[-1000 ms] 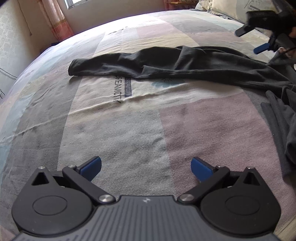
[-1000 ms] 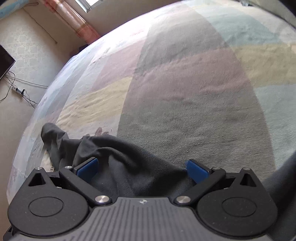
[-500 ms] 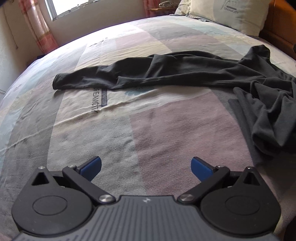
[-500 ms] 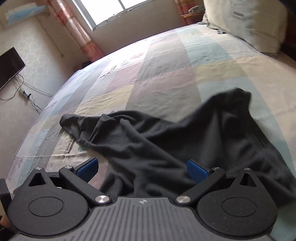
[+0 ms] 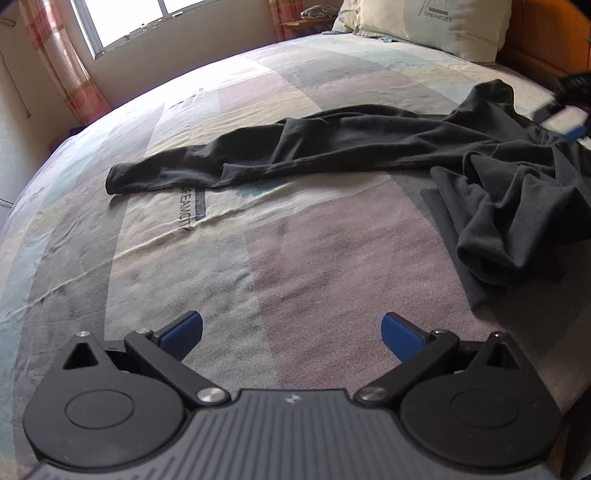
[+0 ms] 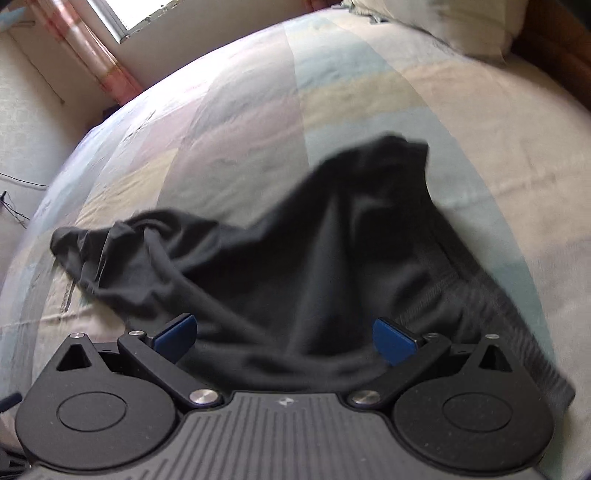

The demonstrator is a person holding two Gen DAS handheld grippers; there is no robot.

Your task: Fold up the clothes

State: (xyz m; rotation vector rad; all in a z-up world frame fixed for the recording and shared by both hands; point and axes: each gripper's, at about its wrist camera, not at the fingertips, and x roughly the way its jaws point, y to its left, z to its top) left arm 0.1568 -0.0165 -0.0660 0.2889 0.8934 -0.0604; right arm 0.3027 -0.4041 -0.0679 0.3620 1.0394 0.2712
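A dark grey pair of trousers lies crumpled across the bed, one leg stretched toward the left and the rest bunched at the right. My left gripper hovers open over bare sheet, well in front of the garment, holding nothing. In the right wrist view the same trousers fill the middle, blurred. My right gripper is open just above the cloth, with nothing pinched between its blue pads. The right gripper also shows at the far right edge of the left wrist view, beside the waist end.
The bed has a patchwork pastel sheet with wrinkles. A pillow lies at the head, by an orange headboard. A window with pink curtains is behind. The bed's edge drops off at the right near me.
The left view has swung right and back, bringing the bunched end of the trousers into sight. My right gripper pulled back and now hangs open over the garment, moving with blur.
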